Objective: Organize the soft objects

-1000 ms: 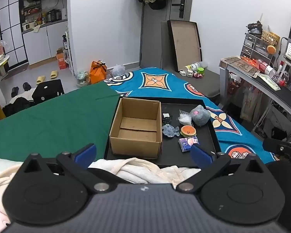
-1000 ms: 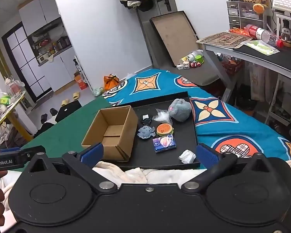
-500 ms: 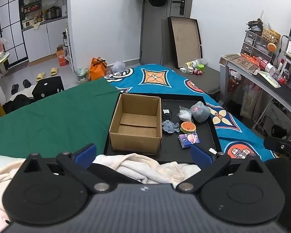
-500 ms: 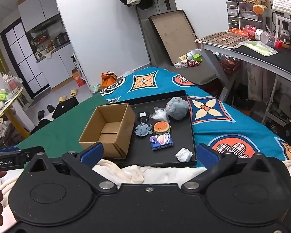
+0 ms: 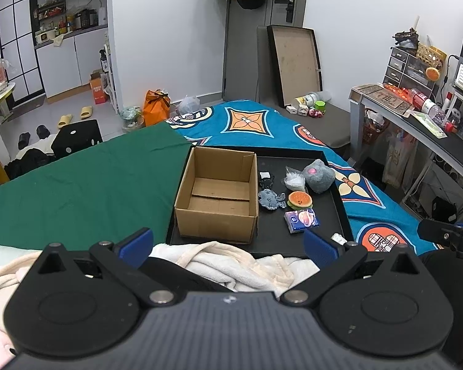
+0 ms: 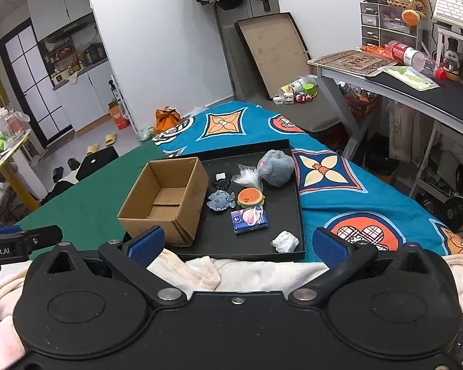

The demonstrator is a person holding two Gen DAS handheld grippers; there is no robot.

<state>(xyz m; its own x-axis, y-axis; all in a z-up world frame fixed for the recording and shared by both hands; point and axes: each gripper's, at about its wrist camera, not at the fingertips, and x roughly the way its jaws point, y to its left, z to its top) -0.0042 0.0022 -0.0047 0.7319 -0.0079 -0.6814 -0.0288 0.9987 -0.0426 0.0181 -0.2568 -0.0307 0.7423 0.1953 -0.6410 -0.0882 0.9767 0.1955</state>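
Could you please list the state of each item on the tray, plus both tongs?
cardboard box: open, empty, upright.
grey plush: lying on black tray, outside the box.
burger toy: on the tray, face up.
tissue pack: flat on the tray.
crumpled paper: in the tray's near corner.
left tongs: open, holding nothing.
right tongs: open, holding nothing.

Black left gripper (image 5: 228, 243) and right gripper (image 6: 238, 243), blue-padded jaws, silver screws.

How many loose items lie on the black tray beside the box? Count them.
7, all right of the cardboard box: grey plush, plastic bag, black pouch, blue-grey toy, burger squishy, tissue pack, crumpled paper.
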